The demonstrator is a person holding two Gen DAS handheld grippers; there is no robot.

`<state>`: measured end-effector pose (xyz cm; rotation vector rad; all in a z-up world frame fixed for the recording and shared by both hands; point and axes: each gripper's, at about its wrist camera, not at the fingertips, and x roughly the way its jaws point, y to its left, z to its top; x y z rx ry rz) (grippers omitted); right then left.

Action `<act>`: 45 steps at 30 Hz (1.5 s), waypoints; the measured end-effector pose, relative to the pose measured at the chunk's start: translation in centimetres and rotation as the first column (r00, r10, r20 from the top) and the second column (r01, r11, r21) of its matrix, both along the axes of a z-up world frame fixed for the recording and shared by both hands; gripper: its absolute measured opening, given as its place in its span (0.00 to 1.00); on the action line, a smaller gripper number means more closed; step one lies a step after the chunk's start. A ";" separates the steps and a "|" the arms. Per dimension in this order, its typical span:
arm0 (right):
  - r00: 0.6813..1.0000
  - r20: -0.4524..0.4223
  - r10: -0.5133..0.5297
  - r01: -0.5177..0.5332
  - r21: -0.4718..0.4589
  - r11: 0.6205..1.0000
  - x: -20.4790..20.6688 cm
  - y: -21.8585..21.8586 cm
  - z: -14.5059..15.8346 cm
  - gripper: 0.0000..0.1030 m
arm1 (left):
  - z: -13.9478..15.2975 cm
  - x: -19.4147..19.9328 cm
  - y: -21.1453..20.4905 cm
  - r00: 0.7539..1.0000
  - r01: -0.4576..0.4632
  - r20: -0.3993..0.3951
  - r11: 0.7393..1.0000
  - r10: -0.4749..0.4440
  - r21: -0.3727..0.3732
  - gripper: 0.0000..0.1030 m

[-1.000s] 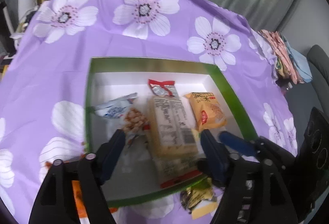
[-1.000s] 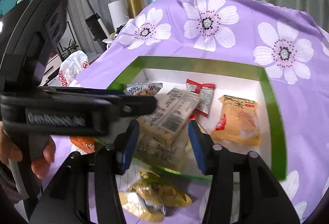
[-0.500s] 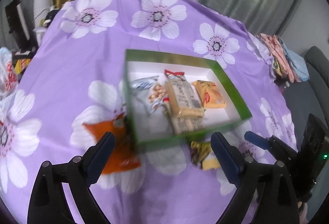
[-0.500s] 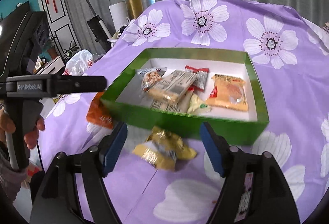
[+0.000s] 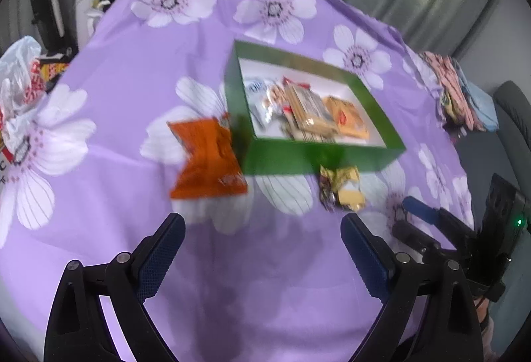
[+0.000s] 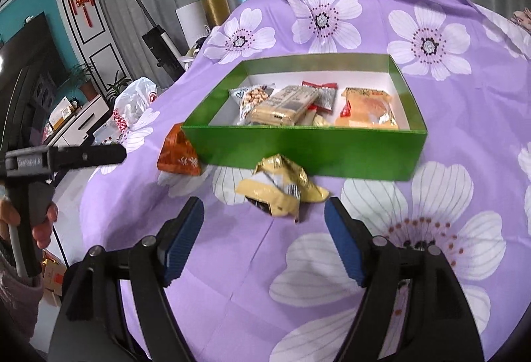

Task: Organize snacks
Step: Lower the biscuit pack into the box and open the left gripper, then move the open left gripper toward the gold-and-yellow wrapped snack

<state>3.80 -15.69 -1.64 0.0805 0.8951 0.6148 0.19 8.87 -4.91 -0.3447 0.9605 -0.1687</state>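
Note:
A green box with a white inside sits on the purple flowered cloth and holds several snack packs. An orange snack bag lies on the cloth by the box's left corner. A crumpled yellow snack pack lies in front of the box. My left gripper is open and empty, held back from the box over bare cloth. My right gripper is open and empty, just short of the yellow pack. The right gripper's blue tip shows in the left wrist view.
A white plastic bag sits at the table's left edge. Folded cloths lie at the far right edge. A grey chair stands beyond them. A vacuum and TV stand are off to the left.
Both grippers have pulled back and up from inside the box, and both stay open and empty. The orange bag and yellow pack have come into view in front of the box.

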 end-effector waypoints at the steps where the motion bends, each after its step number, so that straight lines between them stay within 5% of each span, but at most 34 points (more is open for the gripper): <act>1: 1.000 -0.004 0.001 -0.001 0.002 1.000 -0.1 -0.2 -0.1 0.73 | -0.1 -0.1 -0.4 1.000 0.008 -0.005 1.000 -0.008 0.002 0.92; 16: 1.000 -0.021 0.006 -0.006 -0.015 1.000 -1.2 -1.1 -1.3 0.73 | -0.5 -0.4 -5.5 0.992 0.124 -0.025 0.989 -0.123 0.082 0.92; 45: 0.999 -0.044 0.013 -0.014 -0.020 1.000 -0.2 -1.9 -3.5 0.73 | -0.9 1.4 -9.0 0.986 0.161 -0.006 0.960 -0.164 0.228 0.92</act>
